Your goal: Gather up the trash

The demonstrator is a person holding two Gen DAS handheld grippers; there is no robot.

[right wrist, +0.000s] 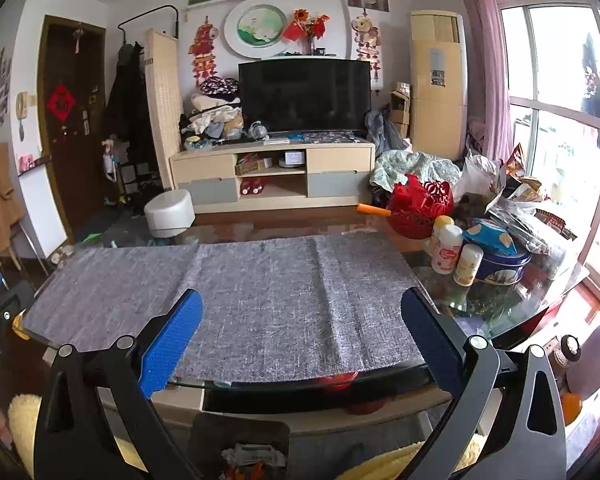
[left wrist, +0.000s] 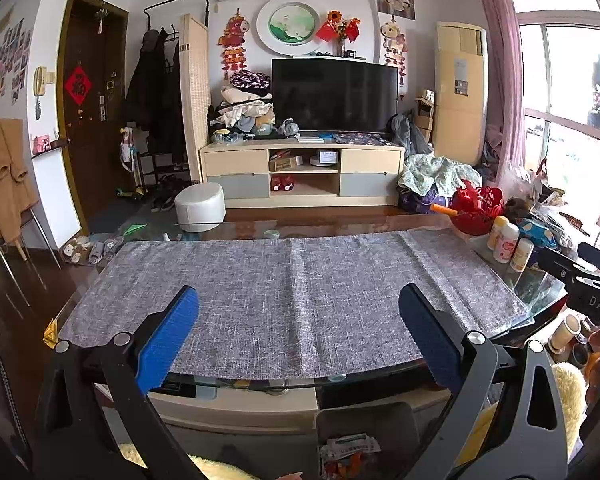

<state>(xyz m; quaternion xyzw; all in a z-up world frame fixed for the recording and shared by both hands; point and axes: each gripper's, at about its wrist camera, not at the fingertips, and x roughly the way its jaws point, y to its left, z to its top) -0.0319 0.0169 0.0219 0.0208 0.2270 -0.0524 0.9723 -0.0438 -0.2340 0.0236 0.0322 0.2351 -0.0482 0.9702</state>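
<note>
My left gripper point(left wrist: 298, 300) is open and empty, held above the near edge of the grey cloth point(left wrist: 292, 292) on the glass table. My right gripper point(right wrist: 302, 306) is open and empty too, over the same grey cloth point(right wrist: 260, 300). A dark bin point(left wrist: 364, 436) stands on the floor below the table's near edge, with crumpled wrappers point(left wrist: 350, 450) inside. It also shows in the right wrist view as a dark bin point(right wrist: 240, 444) holding wrappers point(right wrist: 252, 456). No trash shows on the cloth.
At the table's right end stand a red basket point(right wrist: 420, 206), white bottles point(right wrist: 446, 248), a blue tin point(right wrist: 500, 266) and bags point(right wrist: 520, 208). A white stool point(left wrist: 200, 206) and a TV stand point(left wrist: 302, 172) lie beyond. The right gripper's body point(left wrist: 588, 284) shows at the left view's right edge.
</note>
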